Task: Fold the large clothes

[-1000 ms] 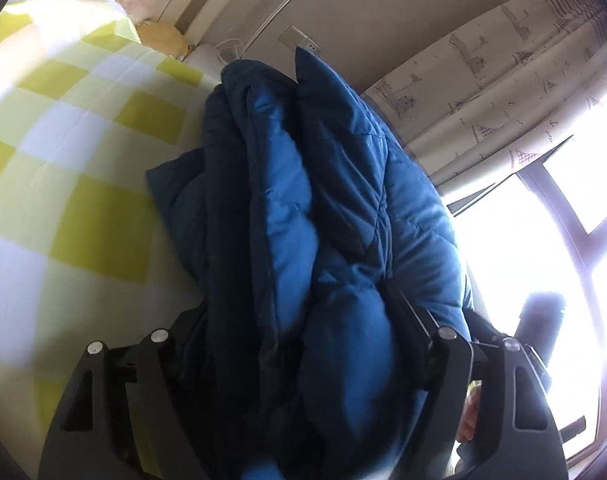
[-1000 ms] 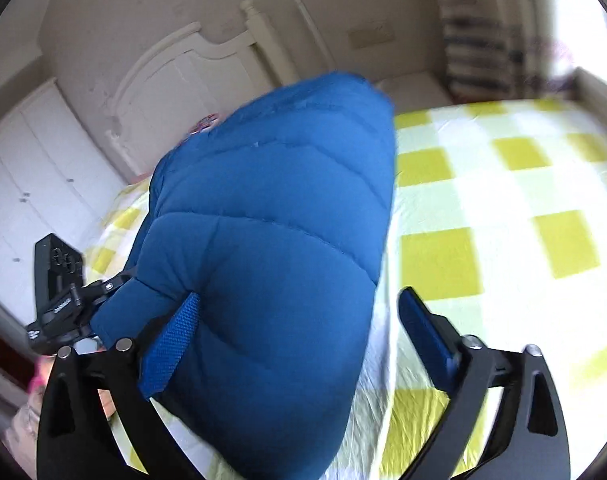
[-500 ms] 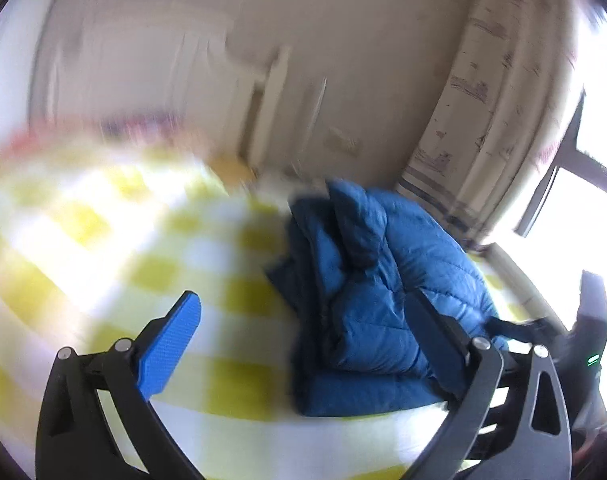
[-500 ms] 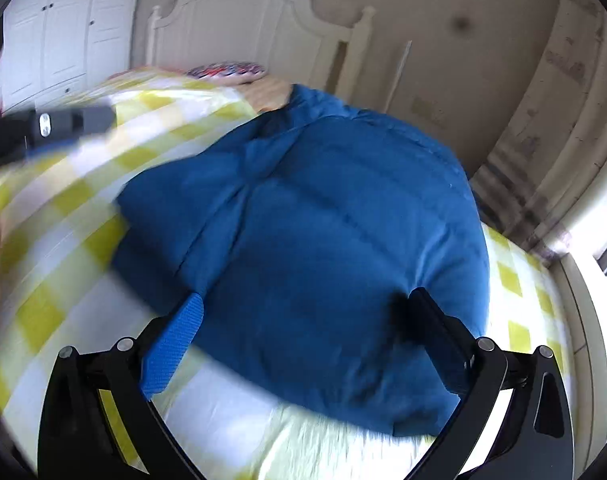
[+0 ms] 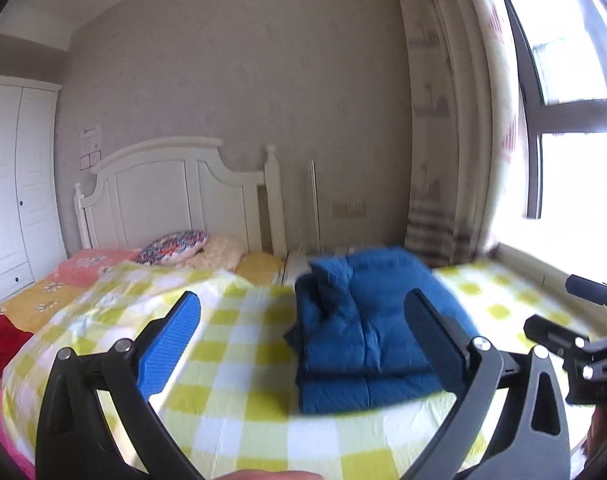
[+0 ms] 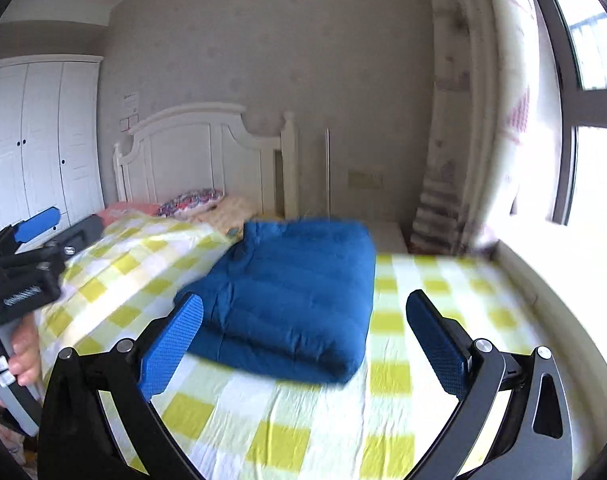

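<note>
Jacket: we see the blue quilted jacket (image 5: 367, 332) lying folded in a thick stack on the bed (image 5: 239, 360), toward the window side and partway up toward the headboard (image 5: 175, 196). In the right wrist view the jacket (image 6: 299, 292) shows a smooth rounded fold along its near edge, and in the left wrist view we see layered edges and a bunched part at its far left corner.

Left gripper: our left gripper (image 5: 303, 340) has its jaws spread wide with nothing between them; it is held off the jacket, above the near part of the bed. The blue pad of one finger (image 5: 169, 348) faces inward. In the right wrist view we see this gripper (image 6: 35, 236) at the left edge, with the hand (image 6: 23, 348) holding it.

Right gripper: our right gripper (image 6: 303, 340) also has its jaws wide apart and holds nothing; the jacket lies ahead of it, apart from both fingers (image 6: 171, 348).

Bed: covered by a yellow and white checked sheet (image 6: 303, 420), with pillows (image 5: 173, 246) at the head.

Room: a white wardrobe (image 6: 35, 140) stands to the left, a curtain (image 5: 443, 120) and window (image 5: 575, 120) to the right.

Sharpness: both views are a little blurred, so we cannot tell the jacket's finer details.
</note>
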Available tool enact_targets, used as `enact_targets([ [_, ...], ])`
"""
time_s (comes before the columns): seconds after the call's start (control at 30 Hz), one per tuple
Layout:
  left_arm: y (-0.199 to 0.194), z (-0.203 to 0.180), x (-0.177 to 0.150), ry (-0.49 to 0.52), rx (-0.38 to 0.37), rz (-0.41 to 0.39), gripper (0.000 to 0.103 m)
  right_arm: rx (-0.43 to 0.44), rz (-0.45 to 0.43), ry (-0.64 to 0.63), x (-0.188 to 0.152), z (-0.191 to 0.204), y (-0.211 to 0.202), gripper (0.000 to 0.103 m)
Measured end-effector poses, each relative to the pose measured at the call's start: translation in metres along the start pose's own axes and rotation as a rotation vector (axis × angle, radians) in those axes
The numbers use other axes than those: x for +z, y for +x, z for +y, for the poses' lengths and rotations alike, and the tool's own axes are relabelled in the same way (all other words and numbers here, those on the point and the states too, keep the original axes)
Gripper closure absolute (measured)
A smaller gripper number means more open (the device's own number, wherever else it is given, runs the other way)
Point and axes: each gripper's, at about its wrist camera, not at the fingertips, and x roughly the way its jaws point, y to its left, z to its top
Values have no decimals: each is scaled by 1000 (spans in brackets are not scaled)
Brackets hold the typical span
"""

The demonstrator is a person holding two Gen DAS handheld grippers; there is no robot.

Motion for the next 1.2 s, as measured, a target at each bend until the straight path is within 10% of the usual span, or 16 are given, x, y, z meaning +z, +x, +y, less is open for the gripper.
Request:
enact_targets([
  [0.3,18,-19,-54,-6,-20,148,2,-100,119,-41,-55,21,13,5],
  [1.2,21,-12,-62,-18,-23,179,2,-102,71,-31,-58,23,7,5],
])
